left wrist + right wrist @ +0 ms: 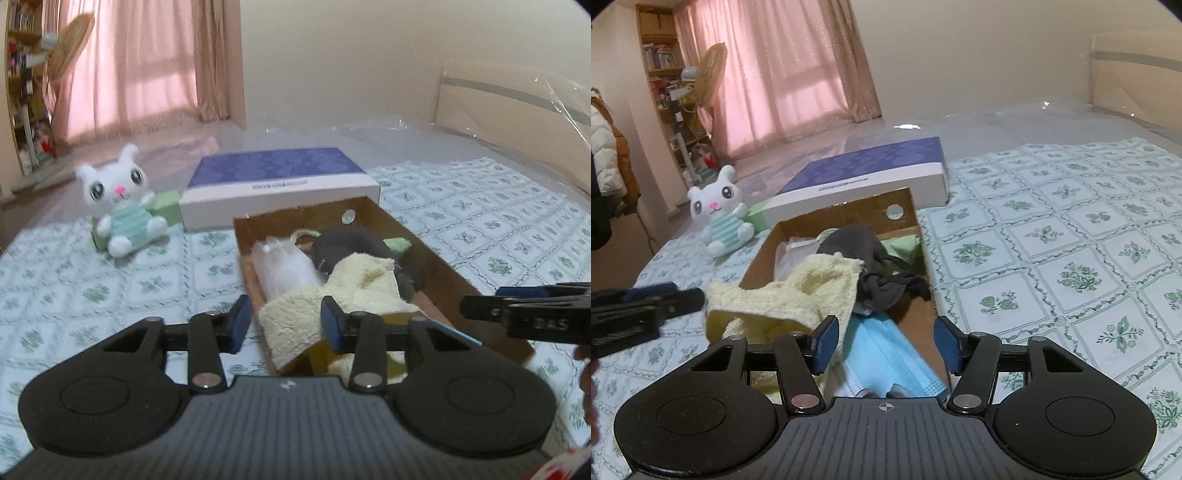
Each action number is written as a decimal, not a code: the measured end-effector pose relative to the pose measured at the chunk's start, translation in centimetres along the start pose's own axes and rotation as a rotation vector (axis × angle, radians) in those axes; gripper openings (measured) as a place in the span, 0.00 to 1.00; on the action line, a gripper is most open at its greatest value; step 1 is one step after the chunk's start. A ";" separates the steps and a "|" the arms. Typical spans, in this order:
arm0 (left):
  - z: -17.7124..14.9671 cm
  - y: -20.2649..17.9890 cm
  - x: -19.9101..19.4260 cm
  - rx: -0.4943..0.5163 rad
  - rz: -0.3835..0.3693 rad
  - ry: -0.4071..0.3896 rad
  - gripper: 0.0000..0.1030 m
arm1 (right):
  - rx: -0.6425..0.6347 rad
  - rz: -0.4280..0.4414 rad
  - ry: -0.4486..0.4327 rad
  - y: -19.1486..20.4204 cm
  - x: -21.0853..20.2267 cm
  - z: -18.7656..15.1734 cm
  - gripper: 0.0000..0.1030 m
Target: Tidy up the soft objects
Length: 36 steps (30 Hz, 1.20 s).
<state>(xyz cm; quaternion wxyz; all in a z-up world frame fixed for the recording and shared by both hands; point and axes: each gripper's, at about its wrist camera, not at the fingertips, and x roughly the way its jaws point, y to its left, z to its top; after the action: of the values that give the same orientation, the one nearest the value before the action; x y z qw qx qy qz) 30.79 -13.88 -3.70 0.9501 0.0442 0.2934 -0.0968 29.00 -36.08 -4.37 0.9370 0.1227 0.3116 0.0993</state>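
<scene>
An open cardboard box (439, 266) (919, 229) lies on the bed. It holds a cream towel (362, 284) (798, 291), a dark grey cloth (351, 243) (857, 243), a white gauzy item (284, 266), a green piece (397, 244) and a blue face mask (890, 354). The towel hangs over the box's near left wall. My left gripper (282, 323) is open, its jaws on either side of the towel's overhanging edge. My right gripper (886, 341) is open above the mask at the box's near end. A white plush bunny (122, 206) (720, 214) sits left of the box.
A flat purple-and-white box (277, 184) (871, 173) lies behind the cardboard box, with a green block (166, 206) beside the bunny. The bed has a green floral cover (1052, 258) and a headboard (517, 122) at right. Curtains, a fan and shelves stand beyond.
</scene>
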 end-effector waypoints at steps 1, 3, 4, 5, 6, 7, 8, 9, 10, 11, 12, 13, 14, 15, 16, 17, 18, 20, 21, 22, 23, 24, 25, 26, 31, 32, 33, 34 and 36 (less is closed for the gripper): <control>-0.1 -0.1 0.8 -0.007 -0.015 0.029 0.29 | 0.002 -0.006 -0.002 -0.1 0.0 0.0 0.56; -0.5 -0.5 1.8 -0.017 -0.037 0.055 0.26 | 0.005 -0.019 -0.002 -0.2 0.1 0.1 0.55; -0.7 -0.9 2.3 -0.014 -0.043 0.068 0.24 | 0.006 -0.022 -0.001 -0.3 0.1 0.1 0.55; -1.0 -1.4 2.7 -0.007 -0.046 0.075 0.24 | 0.007 -0.025 0.002 -0.4 0.2 0.1 0.55; -1.2 -1.7 3.1 0.001 -0.044 0.085 0.24 | 0.004 -0.027 0.006 -0.5 0.3 0.1 0.55; -1.3 -2.1 3.5 0.008 -0.039 0.099 0.24 | 0.002 -0.029 0.010 -0.6 0.4 0.1 0.55; -1.5 -2.3 3.9 0.014 -0.037 0.115 0.23 | 0.001 -0.031 0.015 -0.6 0.5 0.1 0.55; -1.7 -2.6 4.5 0.016 -0.033 0.136 0.23 | 0.001 -0.032 0.018 -0.7 0.6 0.1 0.55; -1.8 -2.7 5.0 0.015 -0.031 0.153 0.23 | 0.000 -0.031 0.022 -0.7 0.8 0.0 0.55; -1.8 -2.8 5.5 0.012 -0.024 0.168 0.22 | 0.001 -0.034 0.025 -0.7 0.9 0.0 0.55; -1.8 -2.8 5.9 0.011 -0.020 0.177 0.21 | 0.003 -0.035 0.028 -0.7 1.0 -0.1 0.55; -1.8 -2.8 6.1 0.013 -0.019 0.181 0.21 | 0.004 -0.034 0.030 -0.7 1.1 -0.2 0.55; -1.8 -2.9 6.4 0.015 -0.016 0.188 0.21 | 0.006 -0.033 0.031 -0.7 1.1 -0.3 0.55; -1.8 -3.0 6.6 0.017 -0.012 0.195 0.20 | 0.007 -0.032 0.032 -0.6 1.2 -0.3 0.55; -1.8 -3.0 6.7 0.018 -0.011 0.195 0.20 | 0.005 -0.034 0.033 -0.5 1.2 -0.4 0.55; -1.8 -3.0 6.8 0.018 -0.010 0.196 0.20 | -0.001 -0.039 0.032 -0.4 1.3 -0.5 0.55; -1.8 -2.9 6.7 0.014 -0.012 0.196 0.20 | -0.005 -0.043 0.033 -0.3 1.2 -0.5 0.55; -1.8 -2.5 6.0 -0.002 -0.021 0.188 0.20 | 0.005 -0.046 0.034 -0.3 1.1 -0.5 0.56; -1.8 -2.4 5.7 -0.008 -0.022 0.182 0.21 | 0.012 -0.045 0.034 -0.3 0.9 -0.5 0.56; -1.8 -2.2 5.3 -0.011 -0.022 0.177 0.21 | 0.014 -0.044 0.031 -0.3 0.7 -0.5 0.56; -1.8 -2.1 5.0 -0.013 -0.023 0.174 0.22 | 0.013 -0.043 0.026 -0.2 0.4 -0.6 0.56; -1.8 -1.9 4.5 -0.014 -0.023 0.168 0.23 | 0.012 -0.045 0.022 -0.1 0.1 -0.6 0.56; -1.8 -1.9 4.1 -0.012 -0.022 0.163 0.23 | 0.013 -0.041 0.015 0.0 -0.2 -0.6 0.56; -1.8 -1.7 3.5 -0.011 -0.023 0.154 0.24 | 0.014 -0.029 0.008 0.1 -0.6 -0.6 0.56; -1.6 -1.2 0.5 -0.018 -0.035 0.122 0.31 | -0.003 0.011 -0.011 1.2 -2.5 -0.5 0.56; -1.6 -1.1 -0.1 -0.019 -0.034 0.117 0.34 | -0.007 0.017 -0.009 1.5 -2.8 -0.5 0.56; -1.6 -1.0 -0.8 -0.020 -0.034 0.111 0.34 | -0.009 0.019 -0.010 1.8 -3.1 -0.6 0.56; -1.6 -0.8 -1.5 -0.020 -0.032 0.108 0.35 | -0.010 0.020 -0.009 2.1 -3.4 -0.7 0.56; -1.6 -0.4 -2.9 -0.022 -0.027 0.111 0.37 | -0.012 0.022 0.000 2.6 -4.0 -1.0 0.57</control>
<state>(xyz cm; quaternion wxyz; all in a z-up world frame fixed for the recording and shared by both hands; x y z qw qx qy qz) 27.47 -13.56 -3.43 0.9314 0.0351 0.3471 -0.1038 24.96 -34.49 -2.11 0.9366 0.1206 0.3096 0.1114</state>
